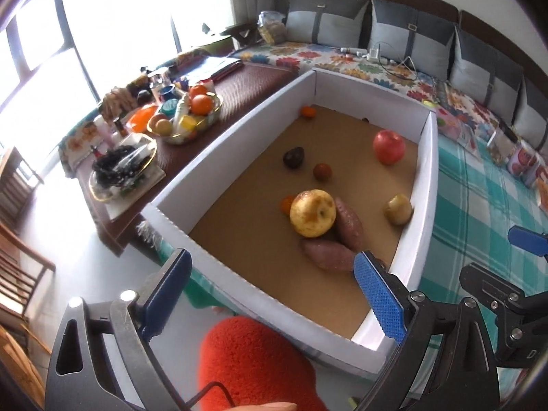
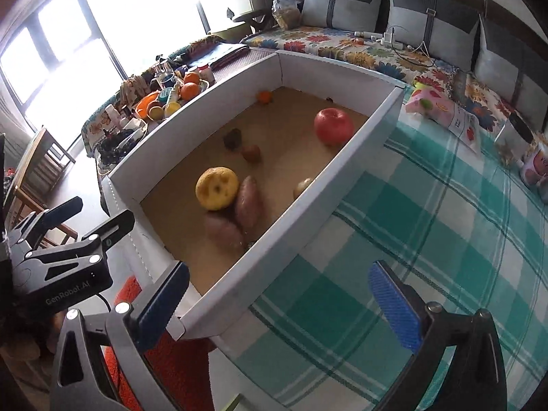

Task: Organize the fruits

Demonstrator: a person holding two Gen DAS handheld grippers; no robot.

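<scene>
We are holding the left gripper (image 1: 270, 294) and right gripper (image 2: 277, 303) released (nothing grasped) before the box (image 1: 236, 123); the yellow apple (image 1: 312, 213) is sitting ahead, leaning on the sweet potatoes (image 1: 347, 227).

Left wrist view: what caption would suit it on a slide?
Open left hand-held gripper hovers over a white box holding a yellow apple, red apple and sweet potatoes.

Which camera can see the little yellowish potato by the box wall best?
The left wrist view. There the small potato shows whole, lying against the white box wall. In the right wrist view the box's near wall hides most of the potato, so only its top peeks out.
</scene>
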